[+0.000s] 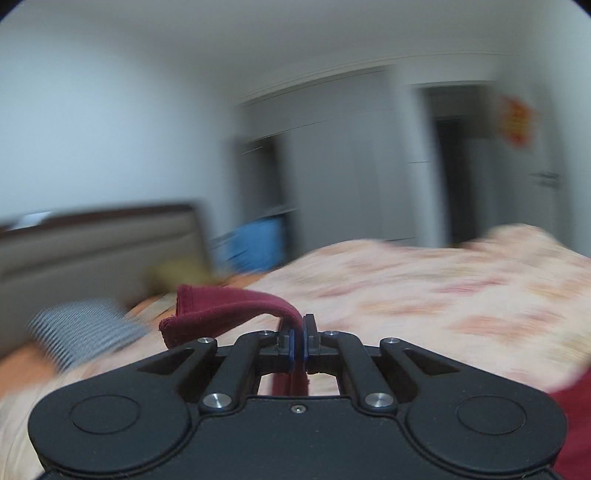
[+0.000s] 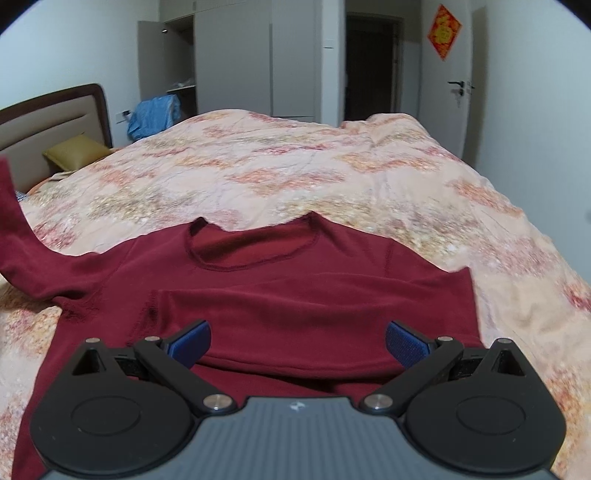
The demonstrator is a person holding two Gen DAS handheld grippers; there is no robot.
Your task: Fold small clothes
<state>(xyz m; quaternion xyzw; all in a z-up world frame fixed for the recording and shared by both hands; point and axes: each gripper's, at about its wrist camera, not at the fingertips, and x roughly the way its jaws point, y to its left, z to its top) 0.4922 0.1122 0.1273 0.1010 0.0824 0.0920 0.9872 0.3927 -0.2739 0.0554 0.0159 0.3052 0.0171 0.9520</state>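
Maroon sweater (image 2: pixel 280 295) is lying flat on the floral quilt (image 2: pixel 332 166). I am pinching its sleeve (image 1: pixel 225 306) in my left hand-held gripper (image 1: pixel 297 334), lifting it; my right hand-held gripper (image 2: pixel 297 341) is hovering spread. Sleeve fold appears underway; next, laying it across the body.

There is one dark red shirt (image 2: pixel 280 295) on one bed (image 2: pixel 332 173) with one flowered cover. Two grippers are in view – the left gripper (image 1: pixel 298 339) and the right gripper (image 2: pixel 297 341). Further back: one yellow pillow (image 2: pixel 75 151), one blue cloth (image 2: pixel 153 114), one striped cloth (image 1: pixel 85 332), one red wall decoration (image 2: pixel 444 31).
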